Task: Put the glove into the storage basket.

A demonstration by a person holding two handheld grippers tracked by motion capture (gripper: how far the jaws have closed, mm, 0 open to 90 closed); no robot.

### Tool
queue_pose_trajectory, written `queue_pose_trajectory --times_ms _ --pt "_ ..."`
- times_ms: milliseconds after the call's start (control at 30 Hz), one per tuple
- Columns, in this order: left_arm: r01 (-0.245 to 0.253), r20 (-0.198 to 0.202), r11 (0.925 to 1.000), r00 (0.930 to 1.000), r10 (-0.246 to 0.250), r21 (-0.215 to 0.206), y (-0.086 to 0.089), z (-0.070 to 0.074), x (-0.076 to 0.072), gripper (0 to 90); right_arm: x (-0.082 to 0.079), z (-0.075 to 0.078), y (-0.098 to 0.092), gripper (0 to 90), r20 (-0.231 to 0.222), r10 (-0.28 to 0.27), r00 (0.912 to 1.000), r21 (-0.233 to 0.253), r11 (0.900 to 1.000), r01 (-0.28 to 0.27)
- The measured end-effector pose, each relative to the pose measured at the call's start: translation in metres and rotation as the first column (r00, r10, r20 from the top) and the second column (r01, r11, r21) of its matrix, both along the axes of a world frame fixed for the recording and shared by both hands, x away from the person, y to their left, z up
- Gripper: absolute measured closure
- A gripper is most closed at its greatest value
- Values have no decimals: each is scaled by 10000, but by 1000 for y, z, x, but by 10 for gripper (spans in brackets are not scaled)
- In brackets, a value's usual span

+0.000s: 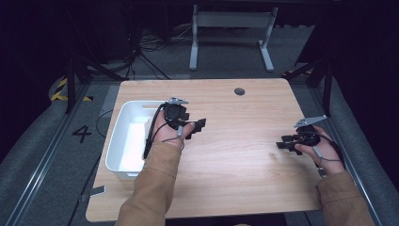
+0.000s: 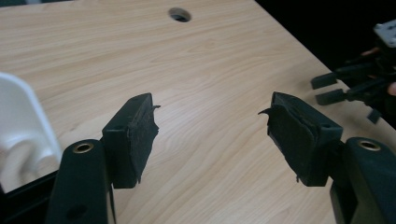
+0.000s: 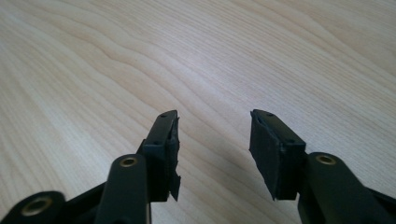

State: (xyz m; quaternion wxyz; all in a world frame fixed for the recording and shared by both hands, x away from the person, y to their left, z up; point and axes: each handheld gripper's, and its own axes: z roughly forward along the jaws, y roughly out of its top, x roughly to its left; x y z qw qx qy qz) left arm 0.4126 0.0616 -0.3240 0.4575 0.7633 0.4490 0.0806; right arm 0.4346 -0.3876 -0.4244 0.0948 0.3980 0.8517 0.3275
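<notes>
Holding both grippers spread and empty, you have the left gripper [image 1: 200, 126] just beside the bin [image 1: 123, 141], right gripper [image 1: 282, 143] well apart

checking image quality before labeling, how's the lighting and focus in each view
High view: table lit, surroundings nearly black, white bin slightly overexposed. Left gripper view: fingers sharp, the other gripper dim against darkness. Right gripper view: even light, wood grain softens with distance, faint shadow between fingers.
</notes>
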Motion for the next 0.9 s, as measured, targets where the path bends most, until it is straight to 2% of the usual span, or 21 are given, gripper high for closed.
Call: queue_pose_trajectory --times_ms 100,167,300,433,533,700,767,833,900 --pt "637 255 9980 9976 -638 38 -9 0 2 332 -4 0 -2 550 -25 318 9995 56 9995 -318" --pt "1111 497 9938 9926 -1111 33 -15 -2 4 332 -6 1 -4 549 10 406 9992 142 9991 -406" --pt "1994 837 9794 9759 -2013 308 -28 -6 5 331 -9 2 -8 546 138 472 9988 376 9982 -477" --pt "2471 993 9685 9634 -2490 312 -38 -10 6 330 -12 3 -12 545 191 403 9990 414 9983 -410" --pt "2970 1125 9540 9473 -2999 417 -47 -12 4 329 -14 3 -15 550 178 424 9989 412 9982 -431" --pt "3478 1055 9357 9299 -3524 599 -61 -14 -1 330 -15 5 -18 555 234 373 9990 440 9983 -383" --pt "3446 970 9354 9312 -3513 799 -65 -18 -1 330 -15 5 -18 557 234 401 9989 472 9980 -412" --pt "3226 694 9377 9404 -3330 1289 -67 -27 1 331 -16 5 -18 562 236 466 9986 456 9978 -476" --pt "3261 740 9325 9374 -3402 1552 -67 -33 2 343 -15 5 -17 569 277 605 9978 359 9975 -615"
